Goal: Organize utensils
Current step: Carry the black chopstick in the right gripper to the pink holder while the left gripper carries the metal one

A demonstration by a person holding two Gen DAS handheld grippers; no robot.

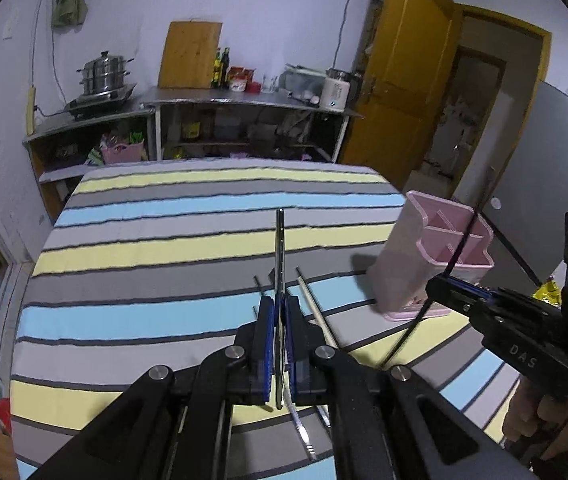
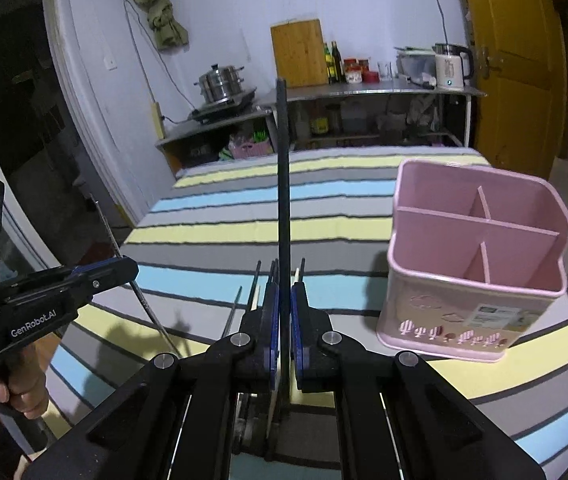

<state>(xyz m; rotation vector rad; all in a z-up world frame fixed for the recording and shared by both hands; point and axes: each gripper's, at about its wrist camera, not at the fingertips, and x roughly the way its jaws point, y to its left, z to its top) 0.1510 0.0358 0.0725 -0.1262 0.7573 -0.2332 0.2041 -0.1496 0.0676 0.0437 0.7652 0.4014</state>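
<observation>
right wrist | pink holder (image 2: 480, 292) compartments empty | R tool (image 2: 281, 300) grips black utensil (image 2: 282, 184) | L tool (image 1: 279, 312) grips metal utensil (image 1: 279, 248)

Dim, cool indoor light fills both fisheye views. The pink plastic divided utensil holder (image 2: 476, 264) casts a soft shadow leftward onto the striped yellow, blue and grey tablecloth (image 2: 219, 232). Edges bow strongly and fall to black corners. The tall orange wooden door (image 1: 400, 76) looks slightly soft.
</observation>
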